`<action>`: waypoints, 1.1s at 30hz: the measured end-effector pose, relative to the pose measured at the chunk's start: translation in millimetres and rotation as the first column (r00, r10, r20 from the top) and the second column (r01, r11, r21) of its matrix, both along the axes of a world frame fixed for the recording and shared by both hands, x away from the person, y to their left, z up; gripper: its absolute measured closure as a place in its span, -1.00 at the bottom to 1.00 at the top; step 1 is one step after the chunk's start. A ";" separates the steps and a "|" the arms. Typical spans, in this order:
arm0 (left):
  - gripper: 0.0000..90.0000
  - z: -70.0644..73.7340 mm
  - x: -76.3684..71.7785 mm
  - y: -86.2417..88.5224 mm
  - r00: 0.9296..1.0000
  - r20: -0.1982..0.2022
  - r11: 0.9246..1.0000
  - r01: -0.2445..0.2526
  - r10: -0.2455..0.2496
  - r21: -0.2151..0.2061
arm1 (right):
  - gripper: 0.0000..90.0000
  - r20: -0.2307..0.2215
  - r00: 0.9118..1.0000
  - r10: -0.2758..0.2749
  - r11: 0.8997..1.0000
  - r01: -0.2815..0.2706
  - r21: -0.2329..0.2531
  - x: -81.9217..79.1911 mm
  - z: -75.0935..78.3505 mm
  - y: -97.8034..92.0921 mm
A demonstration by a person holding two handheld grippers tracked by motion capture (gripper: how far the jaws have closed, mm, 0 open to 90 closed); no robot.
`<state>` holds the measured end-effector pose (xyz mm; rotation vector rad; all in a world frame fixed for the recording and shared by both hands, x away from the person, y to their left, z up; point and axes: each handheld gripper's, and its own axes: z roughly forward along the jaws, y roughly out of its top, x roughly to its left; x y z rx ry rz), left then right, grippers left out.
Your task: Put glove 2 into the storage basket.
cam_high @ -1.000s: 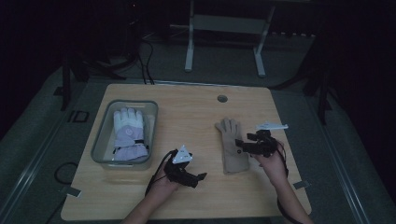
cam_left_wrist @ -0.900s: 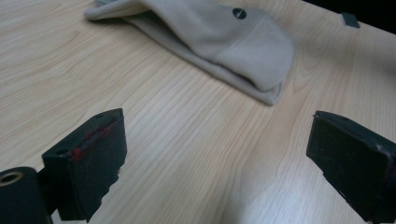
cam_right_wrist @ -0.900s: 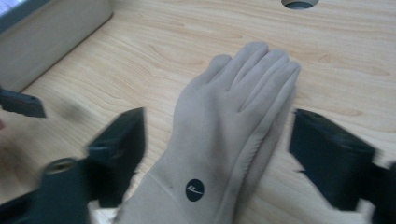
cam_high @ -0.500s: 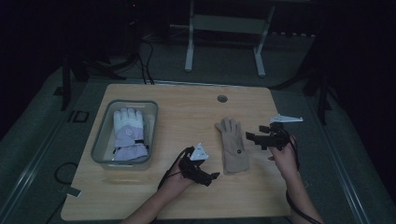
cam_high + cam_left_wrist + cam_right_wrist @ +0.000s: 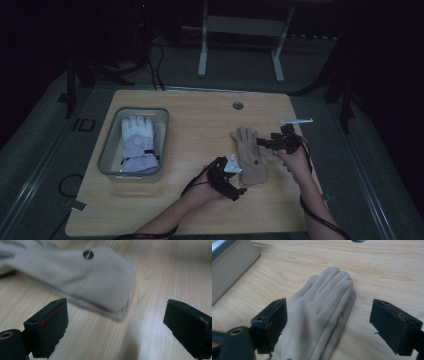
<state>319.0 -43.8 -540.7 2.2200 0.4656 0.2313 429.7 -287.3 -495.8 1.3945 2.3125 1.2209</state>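
Glove: a beige glove [image 5: 250, 156] lies flat on the desk [image 5: 200, 115], right of centre, fingers toward 12 o'clock and cuff toward 6 o'clock. A small dark button [image 5: 88, 254] sits near the cuff.
Left claw: the left claw [image 5: 239, 189] is at 7 o'clock of the glove, just beside the cuff. In the left gripper view its jaws stand wide apart with the cuff [image 5: 110, 295] ahead of them, gripping nothing.
Right claw: the right claw [image 5: 264, 142] is at 3 o'clock of the glove, near its finger end. In the right gripper view its jaws are spread, with the glove fingers [image 5: 329, 287] between and beyond them; they do not touch the cloth.
Bin: a grey bin [image 5: 107, 155] at 9 o'clock of the glove, well apart, holds a white and lilac glove [image 5: 136, 142].
Handling: by its look the beige glove is light, soft and limp. It should sag and fold once lifted, and a single layer may slip free.
Where to grip: the cuff, where a ribbed hem gives thicker cloth, seems the surest place for the left claw. The finger end suits the right claw, pinching both layers low against the desk.
Risk: a shallow pinch could catch the top layer alone.
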 end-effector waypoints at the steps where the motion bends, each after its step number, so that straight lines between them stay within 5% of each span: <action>1: -0.85 1.8 1.0 -3.8 1.000 0.004 1.000 0.016 -0.016 0.002 | -0.59 -0.013 1.000 0.008 1.000 -0.008 -0.003 3.8 -1.3 2.6; 5: -0.85 5.4 4.8 -16.9 0.998 0.017 0.998 0.058 -0.058 0.035 | -0.49 -0.031 0.999 -0.014 0.999 0.013 -0.042 14.4 -6.2 9.0; 11: -0.69 -3.9 15.2 -40.6 0.995 -0.001 0.990 0.097 -0.098 0.104 | -0.37 -0.116 0.992 -0.053 0.997 0.046 -0.062 33.3 -25.7 16.1; 14: -0.64 -9.4 18.3 -45.4 0.992 -0.013 0.981 0.122 -0.122 0.151 | -0.37 -0.171 0.984 -0.049 0.997 0.040 -0.059 37.9 -38.8 19.3; 19: -0.50 -14.9 21.9 -48.8 0.992 -0.030 0.976 0.127 -0.123 0.178 | -0.25 -0.191 0.981 -0.026 0.999 0.019 -0.040 39.1 -48.8 20.6; 23: -0.25 -13.8 25.7 -47.4 0.994 -0.028 0.979 0.104 -0.101 0.175 | 0.07 -0.195 0.981 0.015 0.999 -0.023 -0.040 38.5 -49.3 22.4; 28: -0.01 -14.0 22.1 -50.0 0.996 0.023 0.972 0.074 -0.081 0.223 | 0.33 -0.226 0.974 0.027 0.999 -0.030 -0.012 38.6 -50.1 21.8; 33: 0.65 -10.4 25.5 -48.5 0.998 0.047 0.969 0.025 -0.037 0.244 | 0.49 -0.219 0.975 0.023 0.999 -0.028 -0.017 37.3 -46.8 24.2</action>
